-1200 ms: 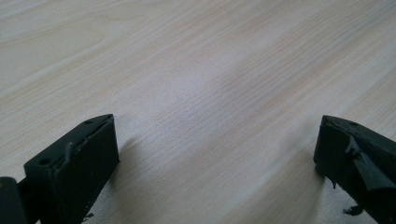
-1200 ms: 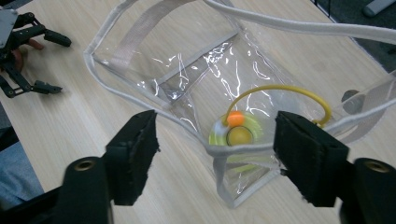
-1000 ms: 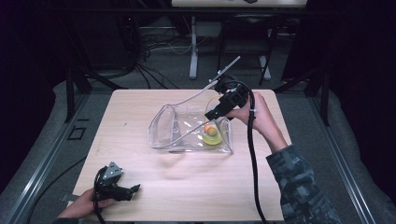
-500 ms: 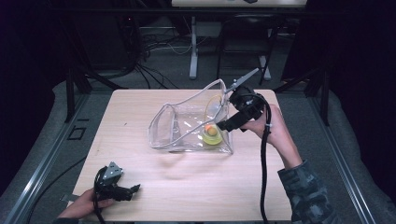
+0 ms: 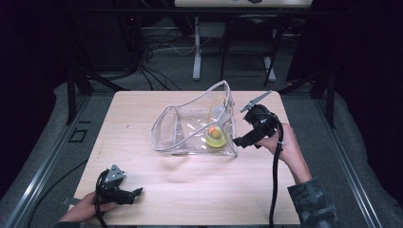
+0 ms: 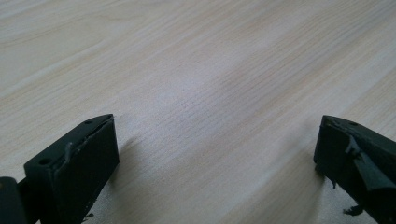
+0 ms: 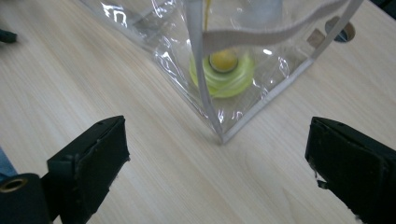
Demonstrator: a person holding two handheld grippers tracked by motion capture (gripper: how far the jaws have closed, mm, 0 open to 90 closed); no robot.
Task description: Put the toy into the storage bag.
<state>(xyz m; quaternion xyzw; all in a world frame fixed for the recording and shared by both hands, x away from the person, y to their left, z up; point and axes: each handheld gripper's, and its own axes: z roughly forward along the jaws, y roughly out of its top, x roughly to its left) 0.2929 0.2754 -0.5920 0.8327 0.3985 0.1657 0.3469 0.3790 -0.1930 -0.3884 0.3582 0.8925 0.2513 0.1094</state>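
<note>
Clear plastic bag [image 5: 195, 130] sits mid-table with its mouth gaping toward your left, one yellow-green cup [image 5: 215, 140] with an orange ball [image 5: 215, 133] inside resting at its closed end. Your right gripper [image 5: 236, 142] hovers just beside that near corner, its jaws having just been opening, spread wide with nothing between them. Your left gripper [image 5: 137, 192] rests well apart on the wooden table [image 5: 142, 104], jaws released, likely parked out of the way.

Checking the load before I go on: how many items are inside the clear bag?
1: a yellow-green round item with an orange top, on the floor of the clear bag near its right corner. Glare on the plastic could hide something small.
</note>
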